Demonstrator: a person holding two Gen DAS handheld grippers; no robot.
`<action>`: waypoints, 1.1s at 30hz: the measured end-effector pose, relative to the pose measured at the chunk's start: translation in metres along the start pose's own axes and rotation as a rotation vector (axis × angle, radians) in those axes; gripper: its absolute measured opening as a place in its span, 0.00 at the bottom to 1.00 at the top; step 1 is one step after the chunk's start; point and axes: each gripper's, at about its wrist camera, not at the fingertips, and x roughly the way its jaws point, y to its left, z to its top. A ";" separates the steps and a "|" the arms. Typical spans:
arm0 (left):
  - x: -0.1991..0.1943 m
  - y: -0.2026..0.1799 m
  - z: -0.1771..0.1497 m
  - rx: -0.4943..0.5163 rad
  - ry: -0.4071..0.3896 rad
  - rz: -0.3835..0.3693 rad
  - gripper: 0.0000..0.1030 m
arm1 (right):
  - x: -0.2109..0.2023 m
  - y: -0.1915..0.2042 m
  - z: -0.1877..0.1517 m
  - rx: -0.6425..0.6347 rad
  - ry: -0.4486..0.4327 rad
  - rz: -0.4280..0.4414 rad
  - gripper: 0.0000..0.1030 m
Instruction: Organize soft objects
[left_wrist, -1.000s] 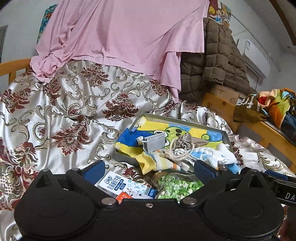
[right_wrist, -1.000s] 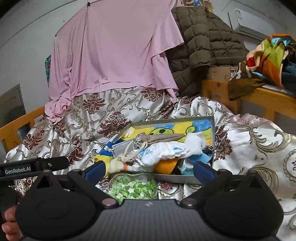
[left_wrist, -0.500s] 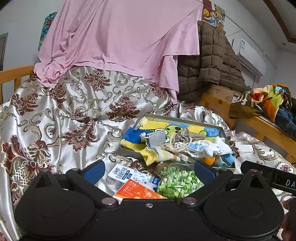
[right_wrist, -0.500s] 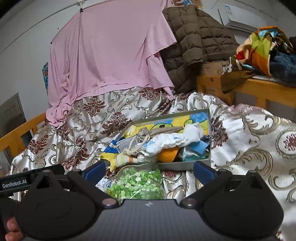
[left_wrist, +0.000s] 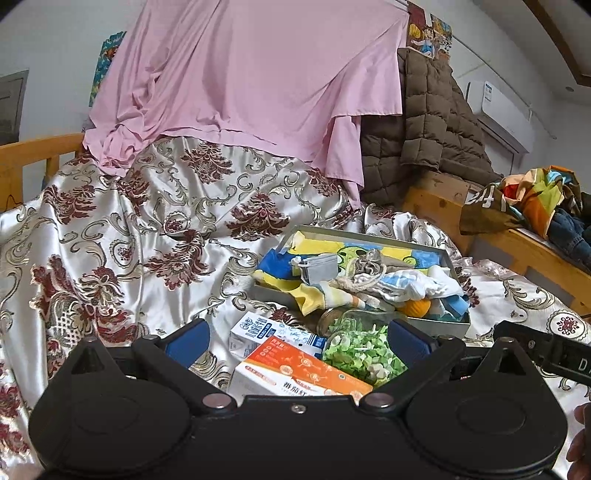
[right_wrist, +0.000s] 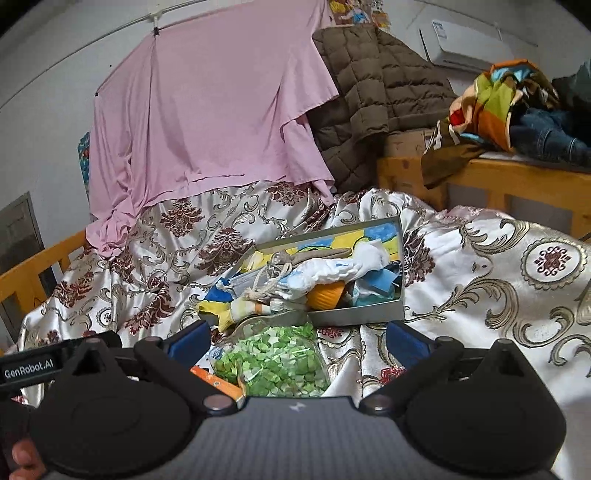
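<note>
"GenRobot.AI" marks left tongs (right_wrist: 27, 367) beside right tongs (right_wrist: 297, 338).

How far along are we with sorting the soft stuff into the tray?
Done: the metal tray already holds a heap of soft things, among them a white cloth and a drawstring pouch. In hand: nothing; the left gripper and right gripper are both open. Left: the jar of green pieces and two cartons lie outside the tray.

Two cartons (left_wrist: 280, 349), one jar (left_wrist: 360, 350), one tray (left_wrist: 436, 323), two grippers (left_wrist: 297, 334)
</note>
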 end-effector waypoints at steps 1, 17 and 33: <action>-0.003 0.000 -0.001 0.001 -0.003 0.001 0.99 | -0.003 0.001 -0.001 -0.008 -0.004 -0.002 1.00; -0.032 0.011 -0.026 -0.028 -0.031 0.001 0.99 | -0.035 0.003 -0.019 0.040 -0.069 -0.082 1.00; -0.042 0.018 -0.031 0.011 -0.033 -0.003 0.99 | -0.054 0.029 -0.043 0.017 -0.038 -0.124 1.00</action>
